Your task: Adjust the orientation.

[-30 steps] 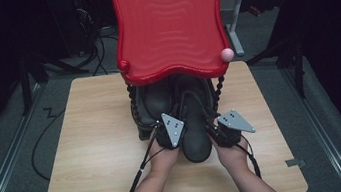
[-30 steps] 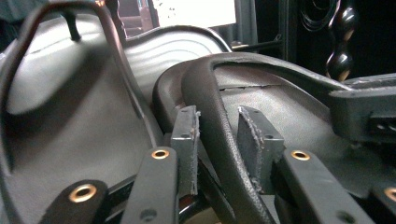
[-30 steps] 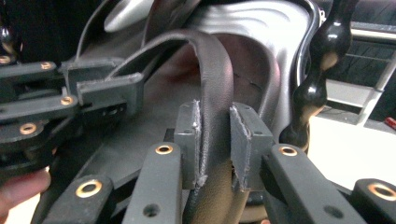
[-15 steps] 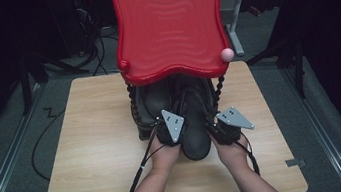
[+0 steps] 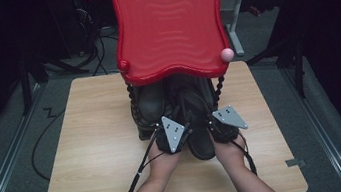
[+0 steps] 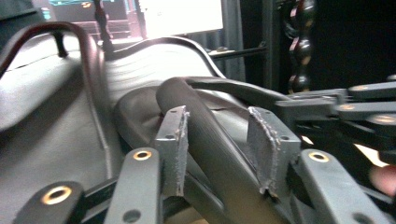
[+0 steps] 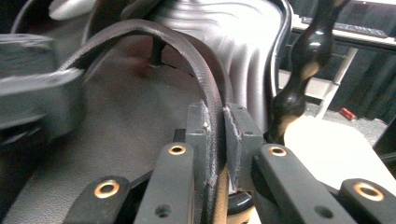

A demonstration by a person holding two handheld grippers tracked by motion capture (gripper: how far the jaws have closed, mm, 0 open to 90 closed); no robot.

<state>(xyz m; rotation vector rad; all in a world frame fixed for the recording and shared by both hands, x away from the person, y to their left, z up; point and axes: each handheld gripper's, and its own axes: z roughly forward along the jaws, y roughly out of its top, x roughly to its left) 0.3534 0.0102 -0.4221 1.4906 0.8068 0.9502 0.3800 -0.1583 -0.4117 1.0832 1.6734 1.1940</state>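
Observation:
A dark leather boot (image 5: 200,145) lies toe toward me on the wooden table (image 5: 93,137), under a red tray (image 5: 168,25). A second dark boot (image 5: 147,104) stands to its left. My left gripper (image 5: 178,125) is at the boot's opening. In the left gripper view that gripper (image 6: 217,123) stands open, its pads either side of a rolled leather edge (image 6: 205,126). My right gripper (image 5: 215,122) is at the other side of the opening. In the right gripper view it (image 7: 215,119) is shut on the boot's thin curved leather rim (image 7: 187,46).
The red tray rests on black beaded posts (image 5: 218,86) over the table's far half, hiding the boots' upper parts. A pink ball (image 5: 226,54) sits on its right corner. Bare tabletop lies left, right and in front. Cables trail from both grippers toward me.
Both hands and the boot's toe have shifted slightly to the right and nearer to me. The grip on the boot looks the same.

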